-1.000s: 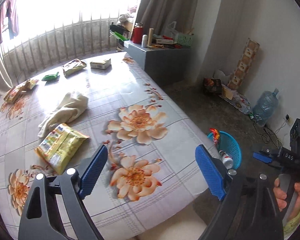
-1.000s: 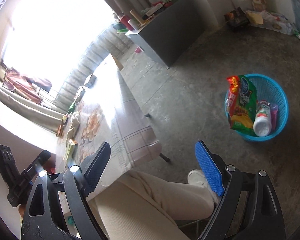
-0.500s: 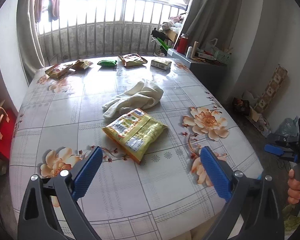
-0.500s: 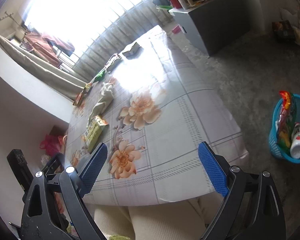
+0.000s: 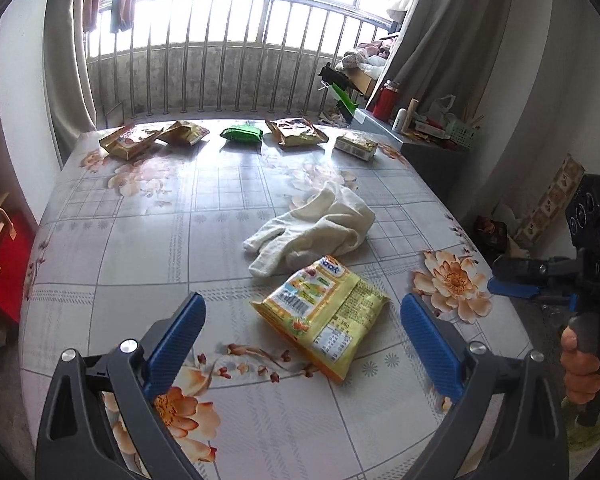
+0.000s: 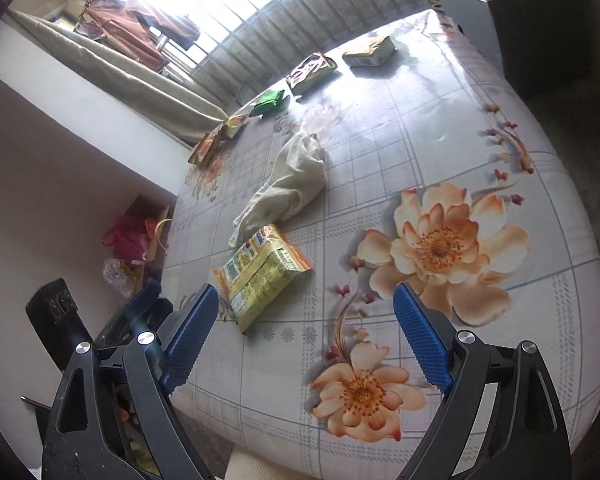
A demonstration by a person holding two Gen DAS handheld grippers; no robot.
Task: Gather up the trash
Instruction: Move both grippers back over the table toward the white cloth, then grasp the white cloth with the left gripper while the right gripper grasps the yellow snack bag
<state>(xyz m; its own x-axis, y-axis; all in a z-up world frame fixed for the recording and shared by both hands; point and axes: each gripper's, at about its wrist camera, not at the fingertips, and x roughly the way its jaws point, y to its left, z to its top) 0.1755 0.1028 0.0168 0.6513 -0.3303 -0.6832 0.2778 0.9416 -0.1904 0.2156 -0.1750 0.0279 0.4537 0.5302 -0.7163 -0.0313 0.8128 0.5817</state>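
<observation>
Now 6 snack packets (image 5: 324, 316), 1 cloth (image 5: 320, 224), 1 table (image 5: 140, 240)

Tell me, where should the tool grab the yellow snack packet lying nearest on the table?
Probably the near crimped end of the yellow packet. It lies flat on the tablecloth, so its wide face gives little to pinch, but that thin sealed corner points at the open left tool. Come in low from the near table edge. Its far end sits against the white cloth, so avoid that side.
</observation>
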